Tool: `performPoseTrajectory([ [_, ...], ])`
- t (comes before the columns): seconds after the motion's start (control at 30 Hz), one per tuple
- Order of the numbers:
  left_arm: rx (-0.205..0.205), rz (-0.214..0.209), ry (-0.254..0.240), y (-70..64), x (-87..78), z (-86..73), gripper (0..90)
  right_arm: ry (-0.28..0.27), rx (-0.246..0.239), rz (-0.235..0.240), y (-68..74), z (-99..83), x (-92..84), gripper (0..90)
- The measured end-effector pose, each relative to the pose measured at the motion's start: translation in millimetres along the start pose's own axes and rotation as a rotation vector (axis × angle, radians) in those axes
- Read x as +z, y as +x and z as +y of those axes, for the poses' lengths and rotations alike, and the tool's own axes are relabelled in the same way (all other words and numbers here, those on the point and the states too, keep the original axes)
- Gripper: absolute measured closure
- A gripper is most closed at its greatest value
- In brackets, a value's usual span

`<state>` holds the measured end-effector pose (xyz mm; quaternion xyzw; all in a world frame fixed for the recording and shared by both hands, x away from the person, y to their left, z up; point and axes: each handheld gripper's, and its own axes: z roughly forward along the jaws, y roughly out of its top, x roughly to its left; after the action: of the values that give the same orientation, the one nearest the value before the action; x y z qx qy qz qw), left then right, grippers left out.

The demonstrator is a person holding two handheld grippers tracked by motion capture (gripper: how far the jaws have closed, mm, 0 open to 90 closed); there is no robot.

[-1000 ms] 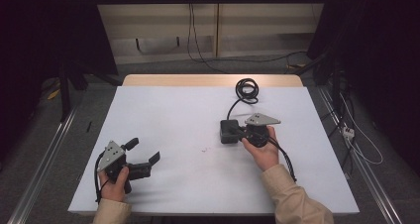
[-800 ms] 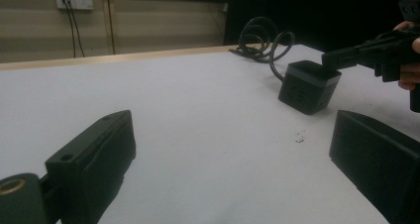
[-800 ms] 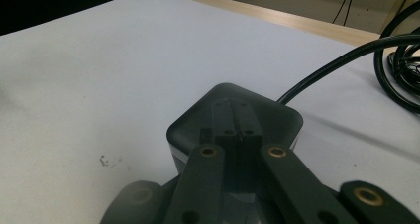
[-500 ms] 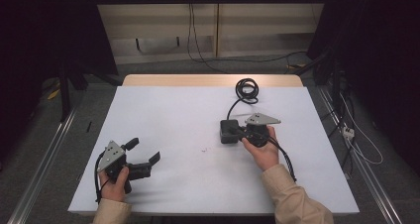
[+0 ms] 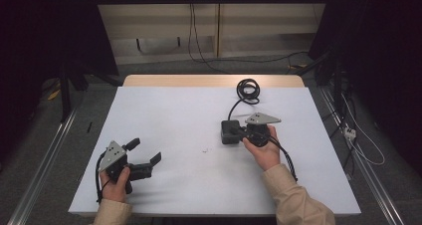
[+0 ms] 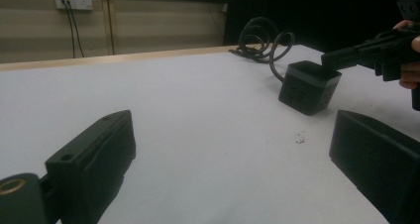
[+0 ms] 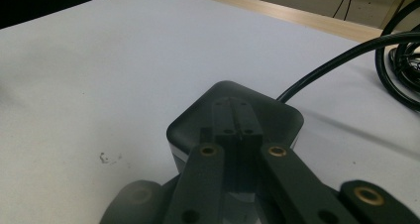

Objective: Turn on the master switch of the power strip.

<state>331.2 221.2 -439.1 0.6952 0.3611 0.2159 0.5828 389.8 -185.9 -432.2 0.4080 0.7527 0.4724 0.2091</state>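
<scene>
No writing readable; left tongs (image 5: 145,156) gape wide, empty; right tongs (image 5: 238,131) closed over black cube socket (image 5: 229,132)

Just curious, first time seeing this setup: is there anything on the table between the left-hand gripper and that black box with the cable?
Almost nothing: in the high view, bare white table separates the left gripper from the black box, apart from a tiny speck.
</scene>
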Motion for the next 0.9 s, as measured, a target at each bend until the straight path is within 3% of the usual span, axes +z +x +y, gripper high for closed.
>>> performPoseTrajectory([
  [0.5, 0.003, -0.001, -0.001, -0.1, 1.0, 0.8, 3.7, 0.039, -0.012, -0.002, 0.5, 5.3, 0.8, 90.0],
  [0.67, 0.004, -0.002, -0.002, 0.5, 2.2, 0.9, 3.7, 0.052, 0.001, 0.012, -1.5, 7.1, 1.3, 90.0],
  [0.7, 0.004, -0.003, 0.0, 0.3, 2.5, 1.1, 3.7, 0.049, 0.011, 0.041, -0.1, 6.4, 4.0, 90.0],
  [0.83, 0.007, -0.003, -0.005, 0.7, 1.5, 1.7, 3.7, 0.077, -0.063, -0.029, 8.0, 11.7, 7.4, 90.0],
  [0.9, 0.003, 0.0, -0.001, 1.9, 0.3, 0.2, 3.7, 0.069, -0.048, -0.017, 6.2, 10.4, 6.9, 90.0],
])
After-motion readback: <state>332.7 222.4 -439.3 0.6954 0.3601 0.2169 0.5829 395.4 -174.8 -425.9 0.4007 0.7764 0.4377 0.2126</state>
